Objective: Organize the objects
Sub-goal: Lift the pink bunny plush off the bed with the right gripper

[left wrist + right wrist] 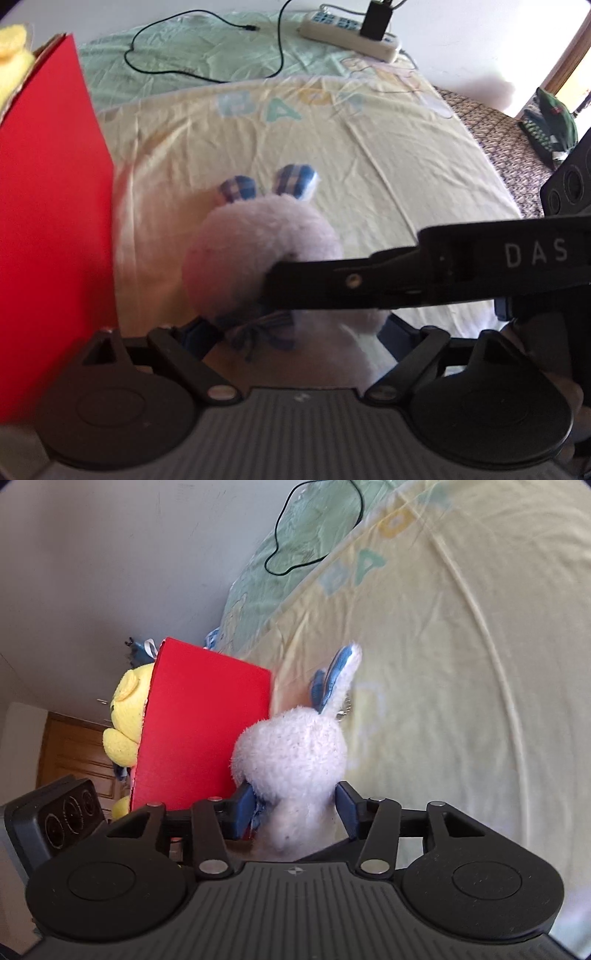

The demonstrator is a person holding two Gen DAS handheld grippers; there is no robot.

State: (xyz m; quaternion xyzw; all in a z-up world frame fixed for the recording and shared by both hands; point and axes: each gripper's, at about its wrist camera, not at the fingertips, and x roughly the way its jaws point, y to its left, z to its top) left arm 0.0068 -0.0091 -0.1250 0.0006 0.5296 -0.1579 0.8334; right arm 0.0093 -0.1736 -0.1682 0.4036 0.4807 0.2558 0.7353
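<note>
A white plush bunny [258, 251] with blue plaid ears lies on the yellow sheet [388, 166] beside a red box [55, 221]. My right gripper [295, 806] is shut on the bunny [291, 753] at its neck, a blue pad on each side. In the left wrist view the right gripper [280, 284] reaches in from the right across the bunny. My left gripper [295, 328] is open, its fingers spread wide around the bunny's lower body and bow. A yellow plush [125, 709] sticks out of the red box [203, 731].
A white power strip [351, 33] with a black charger and a looping black cable [207, 74] lie at the far end of the bed on a green sheet. A woven mat [498, 129] borders the right edge. A wooden door [74, 753] stands behind the box.
</note>
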